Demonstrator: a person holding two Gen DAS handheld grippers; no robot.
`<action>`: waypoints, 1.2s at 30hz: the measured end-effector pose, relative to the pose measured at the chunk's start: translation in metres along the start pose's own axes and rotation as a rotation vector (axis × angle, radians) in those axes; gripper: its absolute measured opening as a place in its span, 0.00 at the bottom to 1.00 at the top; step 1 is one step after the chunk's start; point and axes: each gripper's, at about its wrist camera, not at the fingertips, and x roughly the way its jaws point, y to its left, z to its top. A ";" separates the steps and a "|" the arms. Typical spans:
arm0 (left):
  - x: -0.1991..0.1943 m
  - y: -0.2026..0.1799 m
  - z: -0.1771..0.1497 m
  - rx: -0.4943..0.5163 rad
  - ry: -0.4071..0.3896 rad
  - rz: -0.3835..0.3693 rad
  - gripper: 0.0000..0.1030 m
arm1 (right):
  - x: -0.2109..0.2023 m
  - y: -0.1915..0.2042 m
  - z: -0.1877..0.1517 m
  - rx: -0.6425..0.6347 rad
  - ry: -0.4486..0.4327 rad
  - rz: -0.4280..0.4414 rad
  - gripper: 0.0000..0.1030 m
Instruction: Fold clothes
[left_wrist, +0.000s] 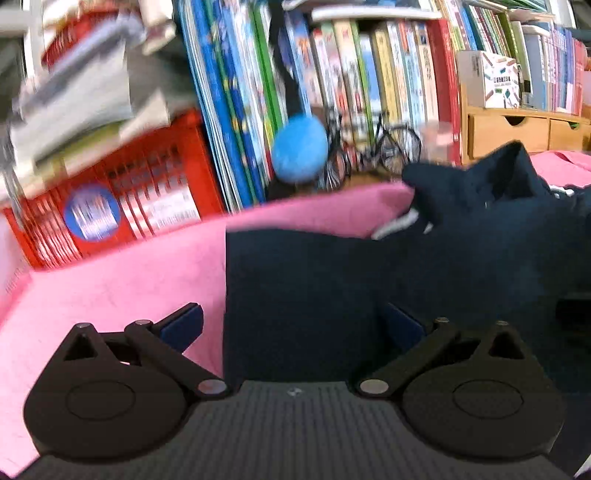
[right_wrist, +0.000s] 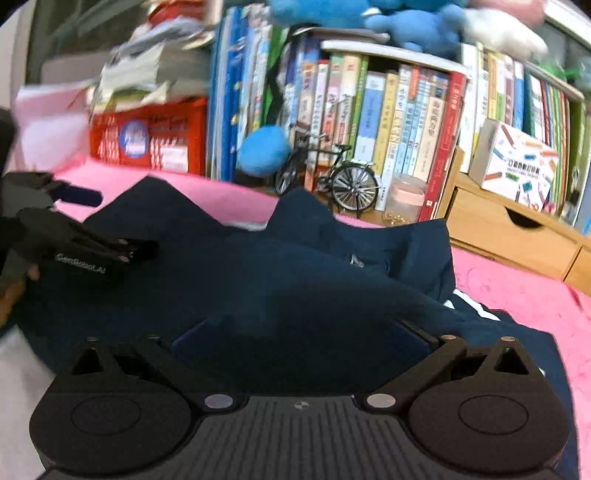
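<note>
A dark navy garment (left_wrist: 332, 280) lies rumpled on a pink cloth-covered surface (left_wrist: 122, 280); its far side is bunched into peaks, and a white label (left_wrist: 397, 223) shows in the folds. My left gripper (left_wrist: 293, 325) is open, low over the garment's straight left edge, one finger above the pink cloth and the other above the navy fabric. In the right wrist view the garment (right_wrist: 295, 266) fills the middle. My right gripper (right_wrist: 303, 339) is open just above it with nothing pinched. The left gripper (right_wrist: 110, 221), held by a hand, shows at the garment's left side.
Behind the surface stand rows of books (right_wrist: 388, 122), a red crate (right_wrist: 147, 136) stacked with papers, a blue plush ball (right_wrist: 262, 149), a model bicycle (right_wrist: 332, 177), a clear jar (right_wrist: 404, 199) and wooden drawers (right_wrist: 509, 229). Pink surface shows left and right of the garment.
</note>
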 end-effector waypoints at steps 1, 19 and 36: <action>0.001 0.008 0.000 -0.039 0.012 -0.026 1.00 | 0.000 -0.008 -0.007 0.004 0.001 -0.017 1.00; 0.007 0.008 -0.002 -0.050 0.039 -0.040 1.00 | -0.045 -0.060 -0.036 0.006 -0.036 -0.236 1.00; -0.048 -0.002 -0.001 -0.020 0.040 -0.069 1.00 | -0.090 -0.098 -0.056 0.370 0.013 -0.120 1.00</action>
